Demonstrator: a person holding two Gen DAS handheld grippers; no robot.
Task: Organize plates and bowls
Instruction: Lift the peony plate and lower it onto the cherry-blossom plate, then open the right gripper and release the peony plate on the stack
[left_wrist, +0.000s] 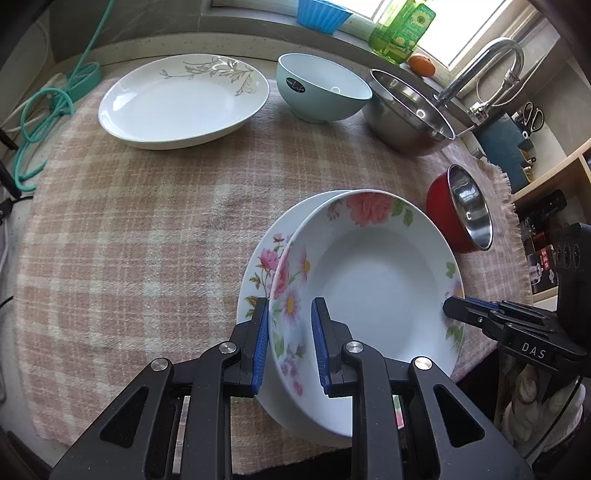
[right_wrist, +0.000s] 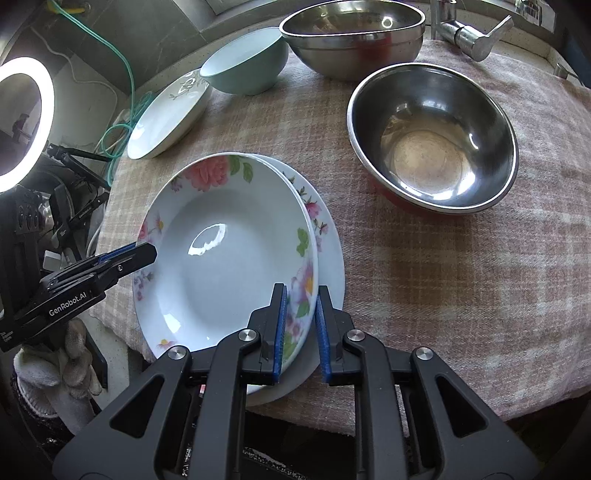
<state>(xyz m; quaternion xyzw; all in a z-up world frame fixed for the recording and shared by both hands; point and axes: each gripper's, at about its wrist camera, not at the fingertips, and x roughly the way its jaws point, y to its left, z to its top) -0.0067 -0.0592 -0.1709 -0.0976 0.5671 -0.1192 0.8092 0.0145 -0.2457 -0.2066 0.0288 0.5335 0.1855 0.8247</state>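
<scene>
Between the blue pads of the left hand-held gripper (left_wrist: 289, 343) sits the near-left rim of the top floral plate (left_wrist: 373, 291), and the jaws pinch it. The right hand-held gripper (right_wrist: 300, 328) pinches the opposite rim of the same plate, one pad over the painted flowers, the other under the edge. This plate lies tilted on a second floral plate (left_wrist: 258, 273) that rests on the checked cloth (left_wrist: 147, 240) covering the worktop (the lower plate peeks out on the side away from each gripper's partner). Beyond the left gripper, far across the cloth, stand a white plate (left_wrist: 177, 103) with a grey leaf pattern and, just beside it, a pale green bowl (left_wrist: 325, 88). Next to that bowl is a large steel bowl (left_wrist: 406, 110). Ahead of the right gripper and well apart from the stacked plates sits a red bowl (right_wrist: 432, 136) with a steel inside. A tap (left_wrist: 480, 70) stands past the steel bowl.
</scene>
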